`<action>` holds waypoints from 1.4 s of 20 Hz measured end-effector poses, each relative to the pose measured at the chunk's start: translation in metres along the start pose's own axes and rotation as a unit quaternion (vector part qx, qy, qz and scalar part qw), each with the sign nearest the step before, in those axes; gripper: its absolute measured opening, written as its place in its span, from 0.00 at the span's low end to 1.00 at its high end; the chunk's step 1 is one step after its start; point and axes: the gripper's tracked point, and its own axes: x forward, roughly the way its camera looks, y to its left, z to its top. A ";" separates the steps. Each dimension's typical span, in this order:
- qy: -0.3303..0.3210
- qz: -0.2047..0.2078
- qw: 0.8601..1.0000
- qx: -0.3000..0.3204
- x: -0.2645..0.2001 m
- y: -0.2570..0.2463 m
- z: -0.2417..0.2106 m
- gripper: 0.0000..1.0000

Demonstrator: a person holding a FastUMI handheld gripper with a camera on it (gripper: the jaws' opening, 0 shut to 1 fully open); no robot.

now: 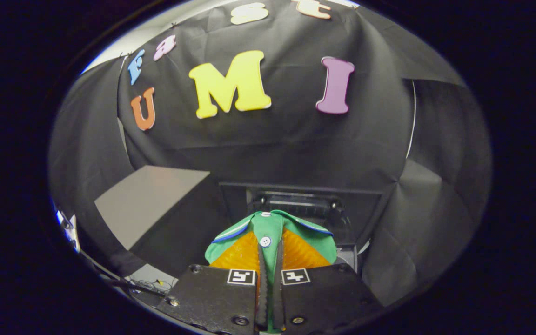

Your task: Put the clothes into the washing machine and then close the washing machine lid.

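Observation:
My gripper (268, 279) is shut on a small green shirt (270, 228), with its placket pinched between the two dark fingers. The shirt has a blue-edged collar, white buttons and orange panels on either side, and it hangs lifted in the air. Just beyond the shirt stands the dark washing machine (303, 204) with its lid raised upright at the back. The shirt hides most of the machine's opening.
A grey flat surface (149, 200) lies to the left of the machine. Black cloth drapes the back and both sides. Some cables (149, 283) lie low on the left, near the fingers.

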 end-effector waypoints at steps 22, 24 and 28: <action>0.240 -0.065 0.965 0.085 0.143 -0.031 -0.228 0.08; 0.259 -0.076 0.957 0.105 0.149 -0.033 -0.240 0.08; 0.294 -0.100 0.941 0.135 0.157 -0.037 -0.256 0.08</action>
